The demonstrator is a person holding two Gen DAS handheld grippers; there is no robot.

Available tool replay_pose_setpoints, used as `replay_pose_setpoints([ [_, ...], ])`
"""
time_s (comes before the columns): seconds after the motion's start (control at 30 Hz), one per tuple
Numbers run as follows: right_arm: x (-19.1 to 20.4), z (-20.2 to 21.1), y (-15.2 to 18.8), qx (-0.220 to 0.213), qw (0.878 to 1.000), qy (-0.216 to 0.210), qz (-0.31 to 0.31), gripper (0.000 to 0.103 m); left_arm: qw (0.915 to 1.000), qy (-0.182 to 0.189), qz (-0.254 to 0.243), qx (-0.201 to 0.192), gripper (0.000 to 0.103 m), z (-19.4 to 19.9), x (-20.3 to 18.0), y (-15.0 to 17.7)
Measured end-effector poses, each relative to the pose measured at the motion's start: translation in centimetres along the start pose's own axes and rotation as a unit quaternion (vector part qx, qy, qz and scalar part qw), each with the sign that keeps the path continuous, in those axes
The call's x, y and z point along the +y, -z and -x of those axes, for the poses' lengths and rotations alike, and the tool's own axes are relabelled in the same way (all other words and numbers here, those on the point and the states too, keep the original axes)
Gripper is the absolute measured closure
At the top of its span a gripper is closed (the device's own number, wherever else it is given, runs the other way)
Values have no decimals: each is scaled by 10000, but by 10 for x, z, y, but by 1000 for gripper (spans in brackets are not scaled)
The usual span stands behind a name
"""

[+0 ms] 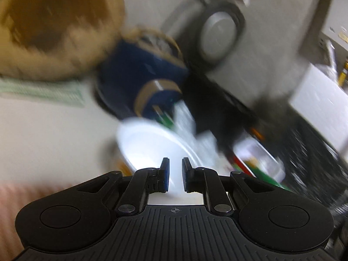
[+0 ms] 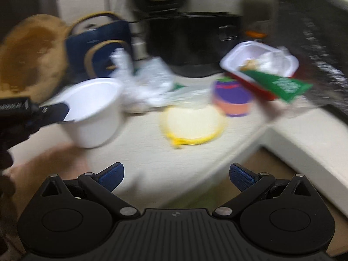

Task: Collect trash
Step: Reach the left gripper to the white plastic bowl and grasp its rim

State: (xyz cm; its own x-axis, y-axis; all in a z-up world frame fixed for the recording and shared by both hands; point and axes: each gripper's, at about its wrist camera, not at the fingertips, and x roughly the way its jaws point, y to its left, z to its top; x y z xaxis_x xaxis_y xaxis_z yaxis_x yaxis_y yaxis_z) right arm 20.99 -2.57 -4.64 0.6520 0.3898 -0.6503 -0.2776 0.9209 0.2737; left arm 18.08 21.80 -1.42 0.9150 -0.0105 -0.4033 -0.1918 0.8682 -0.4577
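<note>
Trash is spread over the pale counter (image 2: 134,174): a white cup (image 2: 95,111) at left centre of the right wrist view is pinched at its rim by the left gripper (image 1: 174,175), jaws nearly together. A yellow lid (image 2: 192,125) lies ahead of the right gripper (image 2: 176,176), whose jaws are spread and empty; it is judged the nearer hand. Crumpled wrap (image 2: 148,82), a purple tub (image 2: 233,99) and a tray (image 2: 258,63) sit beyond, before a blue bag (image 2: 95,50) and black appliance (image 2: 191,41).
</note>
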Motion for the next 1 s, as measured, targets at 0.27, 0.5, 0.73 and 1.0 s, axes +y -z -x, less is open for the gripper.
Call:
replay_pose_setpoints([
  [0.27,57,-25,1,211,9800,-1718,986,0,9937,-963,321,482,88,-35,25,-22],
  [0.5,86,-55,8,846,9656,-2166,1165,0,9906,-990,458,826,72,-61,33,-17],
  [0.73,89,-63,10,1106,9644,-2052,1251,0,9888,-667,634,1172,83,-63,52,-7],
  [1.0,81,-56,7,1209,9586,-2341,1079,0,9893,-459,958,1000,92,-50,62,-10],
])
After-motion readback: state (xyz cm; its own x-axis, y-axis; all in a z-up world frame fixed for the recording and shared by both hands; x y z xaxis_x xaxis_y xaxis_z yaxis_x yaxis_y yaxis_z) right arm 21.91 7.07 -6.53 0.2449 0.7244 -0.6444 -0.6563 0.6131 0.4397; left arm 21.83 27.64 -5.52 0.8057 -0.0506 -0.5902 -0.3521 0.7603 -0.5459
